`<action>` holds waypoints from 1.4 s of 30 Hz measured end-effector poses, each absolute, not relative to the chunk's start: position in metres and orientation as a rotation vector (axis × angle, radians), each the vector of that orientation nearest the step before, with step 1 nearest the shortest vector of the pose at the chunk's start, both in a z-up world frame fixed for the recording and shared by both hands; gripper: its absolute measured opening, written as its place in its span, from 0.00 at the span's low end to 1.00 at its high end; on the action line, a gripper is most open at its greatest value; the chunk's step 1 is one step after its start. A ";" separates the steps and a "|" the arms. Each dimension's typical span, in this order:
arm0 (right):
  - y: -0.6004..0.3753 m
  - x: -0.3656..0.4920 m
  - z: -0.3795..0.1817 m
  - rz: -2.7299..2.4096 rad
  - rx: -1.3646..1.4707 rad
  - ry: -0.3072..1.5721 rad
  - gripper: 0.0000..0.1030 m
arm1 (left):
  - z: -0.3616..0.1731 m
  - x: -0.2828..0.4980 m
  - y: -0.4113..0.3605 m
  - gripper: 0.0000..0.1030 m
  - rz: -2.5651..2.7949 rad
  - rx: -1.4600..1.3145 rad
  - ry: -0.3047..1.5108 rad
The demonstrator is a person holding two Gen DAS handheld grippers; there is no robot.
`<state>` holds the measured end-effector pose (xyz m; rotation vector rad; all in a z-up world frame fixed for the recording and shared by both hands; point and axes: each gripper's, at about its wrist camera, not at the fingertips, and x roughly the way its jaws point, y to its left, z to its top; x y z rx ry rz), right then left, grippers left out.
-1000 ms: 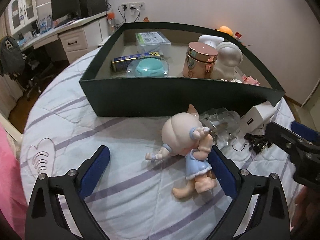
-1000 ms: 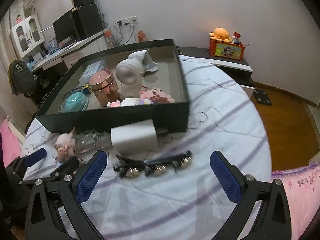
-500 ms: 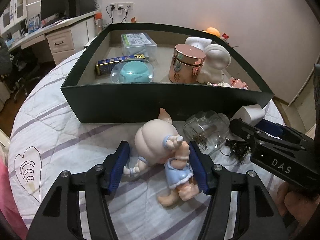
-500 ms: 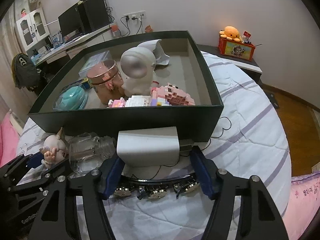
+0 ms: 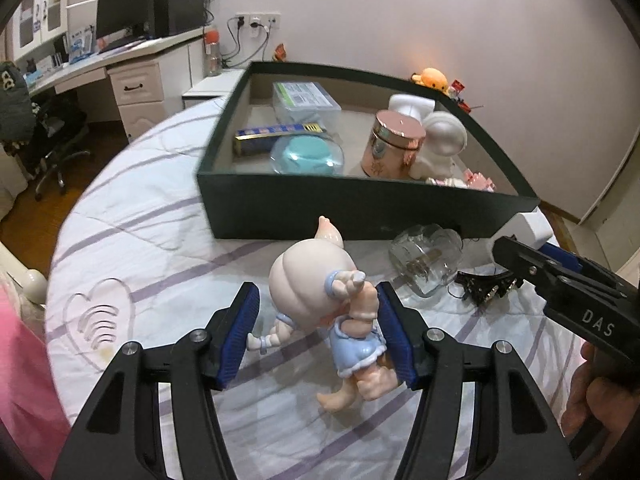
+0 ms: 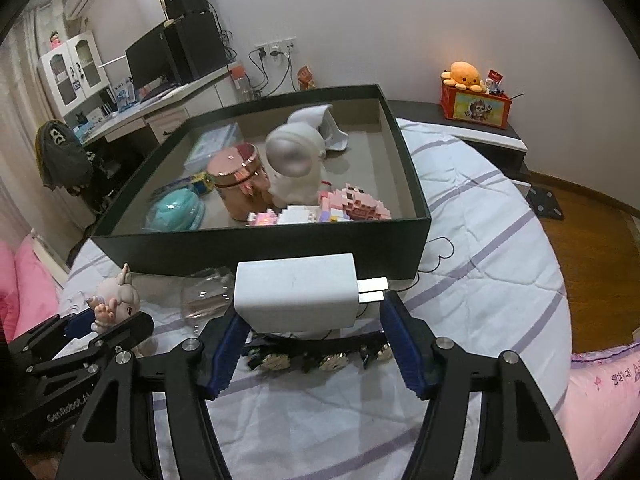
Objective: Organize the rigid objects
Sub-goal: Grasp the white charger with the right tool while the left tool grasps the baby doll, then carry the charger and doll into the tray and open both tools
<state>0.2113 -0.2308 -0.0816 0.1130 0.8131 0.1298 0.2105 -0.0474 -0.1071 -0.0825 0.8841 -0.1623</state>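
Tongs close on two toys at once: our left tongs (image 5: 318,330), wide apart a second ago, have just drawn in around the big-headed doll (image 5: 320,300) lying on the striped bed cover (image 5: 160,220), and their blue pads now press on its arm and its dress. In the left wrist view the doll looks raised a little off the cover, though we cannot be sure. Our right tongs (image 6: 314,350) have closed likewise and now clench the white charger block (image 6: 296,296), its two metal prongs jutting past the right-hand pad. A black hair clip with round studs (image 6: 316,360) lies on the cover beneath the block, and a clear glass jar (image 5: 426,256) rests on its side between the two toys, just in front of the dark green box (image 5: 360,208).

We judge that both grasps are made and that the lift into the box comes next; it already holds a rose-gold tin (image 5: 394,142), a white astronaut figure (image 6: 294,164) and a teal dish under a clear dome (image 5: 308,154).

Both tongs tilt steeply down toward the bed, side by side, with the box straight ahead of them. A hand (image 5: 592,400) grips the right tool's handle at the frame's edge.
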 end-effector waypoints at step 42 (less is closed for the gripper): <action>-0.219 0.359 -0.030 0.174 0.059 0.768 0.65 | -0.048 0.379 -0.064 0.59 -0.160 -0.010 0.760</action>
